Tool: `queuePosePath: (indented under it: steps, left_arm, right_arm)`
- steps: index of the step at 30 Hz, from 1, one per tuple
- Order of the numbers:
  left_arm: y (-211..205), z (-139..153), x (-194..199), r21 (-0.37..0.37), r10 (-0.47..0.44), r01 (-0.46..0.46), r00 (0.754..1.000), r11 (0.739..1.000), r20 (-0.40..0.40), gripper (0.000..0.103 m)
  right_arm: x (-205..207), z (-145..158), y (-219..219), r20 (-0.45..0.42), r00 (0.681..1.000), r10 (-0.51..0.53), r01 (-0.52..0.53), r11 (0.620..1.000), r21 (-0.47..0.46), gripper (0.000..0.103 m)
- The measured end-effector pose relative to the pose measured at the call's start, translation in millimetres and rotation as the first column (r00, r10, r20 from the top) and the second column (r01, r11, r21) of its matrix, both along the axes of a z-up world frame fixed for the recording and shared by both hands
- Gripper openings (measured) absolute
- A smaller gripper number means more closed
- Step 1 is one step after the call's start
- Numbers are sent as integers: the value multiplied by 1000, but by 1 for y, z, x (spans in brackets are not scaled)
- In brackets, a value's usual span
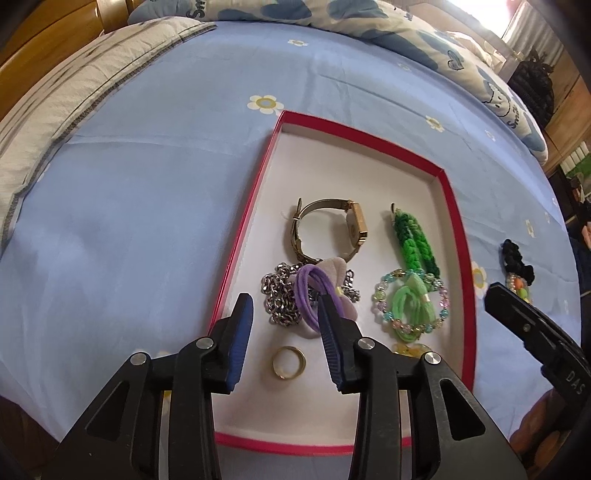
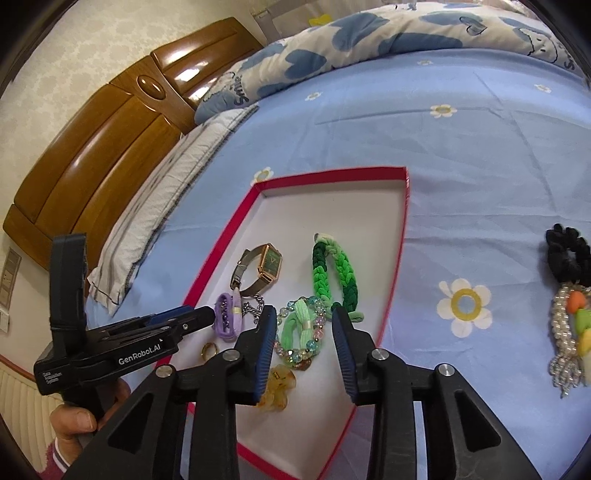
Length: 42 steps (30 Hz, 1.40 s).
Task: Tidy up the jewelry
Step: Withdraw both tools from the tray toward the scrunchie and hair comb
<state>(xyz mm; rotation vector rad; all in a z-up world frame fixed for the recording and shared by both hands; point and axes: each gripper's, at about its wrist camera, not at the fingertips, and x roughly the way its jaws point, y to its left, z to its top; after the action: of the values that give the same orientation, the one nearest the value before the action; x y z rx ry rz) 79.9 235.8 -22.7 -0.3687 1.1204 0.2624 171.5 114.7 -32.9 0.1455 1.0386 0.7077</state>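
A red-rimmed white tray (image 1: 456, 236) (image 2: 404, 236) lies on the bed. In it are a gold watch (image 1: 332, 229) (image 2: 264, 271), a silver chain (image 1: 277, 299), a purple hair tie with a flower (image 1: 314, 295) (image 2: 229, 315), a gold ring (image 1: 289, 362) (image 2: 209, 349), a green braided band (image 1: 413, 242) (image 2: 334, 275), a bead bracelet with a green tie (image 1: 412, 306) (image 2: 301, 330) and an amber clip (image 2: 277, 387). My left gripper (image 1: 284, 321) (image 2: 207, 315) is open, over the chain and purple tie. My right gripper (image 2: 304, 332) is open over the bead bracelet. A black scrunchie (image 2: 569, 254) (image 1: 517, 258) and a pearl hair clip (image 2: 570, 332) lie on the sheet, right of the tray.
The blue flowered sheet (image 1: 147, 184) covers the bed. A quilt (image 2: 369, 33) lies at the far side, a striped pillow (image 2: 166, 192) at the left by the wooden headboard (image 2: 103, 147).
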Motion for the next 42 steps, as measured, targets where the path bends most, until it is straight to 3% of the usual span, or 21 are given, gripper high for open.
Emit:
queuePosePath:
  steps: [14,25,42]
  left_arm:
    - [-45,25,-2,-35,-73,75,996,997,53,43]
    - [-98,31,12,-40,-175,177,983,983,57,43]
    - [-161,29,58,-46,-285,287,957,957,49,43]
  right_arm:
    - [-24,12,-90,18,989,-147,147,989,4,45]
    - [-30,5,-175,-9,948,-319,319,948,10,47]
    - [-6,-1,-235,8,907,-422,422,907,2,47]
